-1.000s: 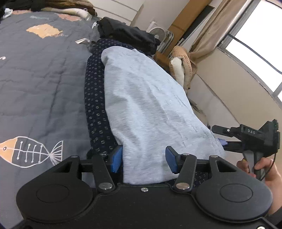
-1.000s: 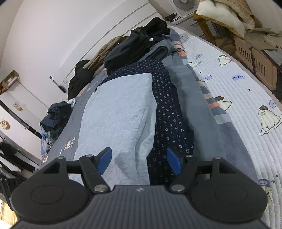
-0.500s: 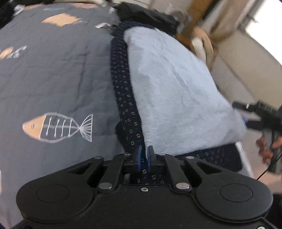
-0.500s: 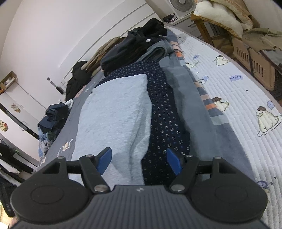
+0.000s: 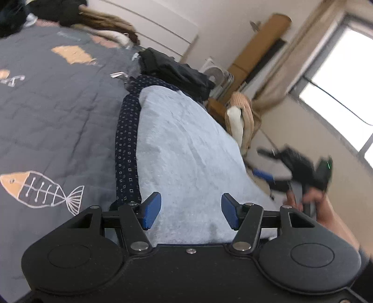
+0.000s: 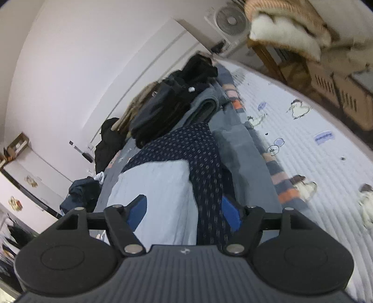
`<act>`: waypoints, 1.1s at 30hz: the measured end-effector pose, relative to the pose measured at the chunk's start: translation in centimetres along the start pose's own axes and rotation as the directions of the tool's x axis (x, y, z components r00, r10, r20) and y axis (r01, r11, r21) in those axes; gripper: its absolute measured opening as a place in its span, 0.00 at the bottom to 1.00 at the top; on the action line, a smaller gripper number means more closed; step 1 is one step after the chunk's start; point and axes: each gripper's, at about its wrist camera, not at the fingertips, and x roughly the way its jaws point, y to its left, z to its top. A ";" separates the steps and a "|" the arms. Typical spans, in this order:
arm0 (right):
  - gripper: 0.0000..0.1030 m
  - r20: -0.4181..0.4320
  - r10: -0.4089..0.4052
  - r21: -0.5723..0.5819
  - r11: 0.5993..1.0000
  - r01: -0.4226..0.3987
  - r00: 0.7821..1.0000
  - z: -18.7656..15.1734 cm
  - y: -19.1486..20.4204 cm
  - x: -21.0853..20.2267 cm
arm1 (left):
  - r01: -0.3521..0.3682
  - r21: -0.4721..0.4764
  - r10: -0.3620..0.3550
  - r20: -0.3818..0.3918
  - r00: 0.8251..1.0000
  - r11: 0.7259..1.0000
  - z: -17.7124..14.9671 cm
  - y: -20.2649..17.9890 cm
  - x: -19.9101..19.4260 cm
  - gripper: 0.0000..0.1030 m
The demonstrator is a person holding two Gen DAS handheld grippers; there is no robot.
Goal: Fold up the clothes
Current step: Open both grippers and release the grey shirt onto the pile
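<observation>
A folded light blue garment (image 5: 186, 144) lies on a navy patterned garment (image 5: 127, 149) along the bed's edge. My left gripper (image 5: 190, 212) hovers at the blue garment's near end. Its jaws are opening, and the cloth lies between the blue pads without being pressed. In the right wrist view the light blue garment (image 6: 158, 186) and the navy garment (image 6: 198, 149) both run under my right gripper (image 6: 184, 213). Those jaws are wide and still opening, gripping nothing. The right gripper (image 5: 262, 163) shows blurred off the bed's right side, held by a hand (image 5: 321, 209).
A grey quilt (image 5: 46, 116) with fish prints covers the bed to the left. Dark clothes (image 6: 167, 105) are piled at the far end. A white duck-print mat (image 6: 314, 163) lies on the floor, with a fan (image 6: 230, 18) and a chair holding a pillow (image 5: 237, 121) beyond.
My left gripper shut near the garments' near edge, then opened again over the light blue garment. The right gripper swung sideways, so both garments now sit between its pads.
</observation>
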 end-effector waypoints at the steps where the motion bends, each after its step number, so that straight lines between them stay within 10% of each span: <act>1: 0.69 -0.009 0.008 0.003 1.000 -0.008 1.000 0.7 -0.2 1.0 | 0.006 0.018 -0.006 -0.010 1.000 1.000 0.0 -0.1 0.3 0.55; 15: 0.68 -0.122 0.040 -0.028 0.999 -0.044 0.992 1.8 1.1 10.0 | -0.019 -0.042 0.018 -0.027 0.999 0.999 0.8 2.4 2.2 0.55; 20: 0.10 -0.148 -0.001 -0.175 0.984 -0.025 0.989 1.2 4.2 10.2 | -0.008 -0.034 0.006 -0.035 0.999 0.999 0.8 2.1 2.1 0.55; 22: 0.09 -0.124 0.000 -0.226 0.974 -0.028 0.992 1.2 5.3 9.6 | -0.014 -0.035 0.013 -0.036 0.999 0.999 0.8 2.1 2.2 0.55; 30: 0.09 0.092 -0.021 -0.687 0.723 0.079 0.995 -1.2 10.9 6.5 | -0.005 -0.028 0.005 -0.026 1.000 1.000 0.9 1.9 1.9 0.55; 33: 0.13 0.067 -0.127 -0.694 0.707 0.138 0.990 -1.3 9.3 8.9 | -0.009 -0.027 0.008 -0.036 0.999 1.000 0.9 1.9 2.1 0.55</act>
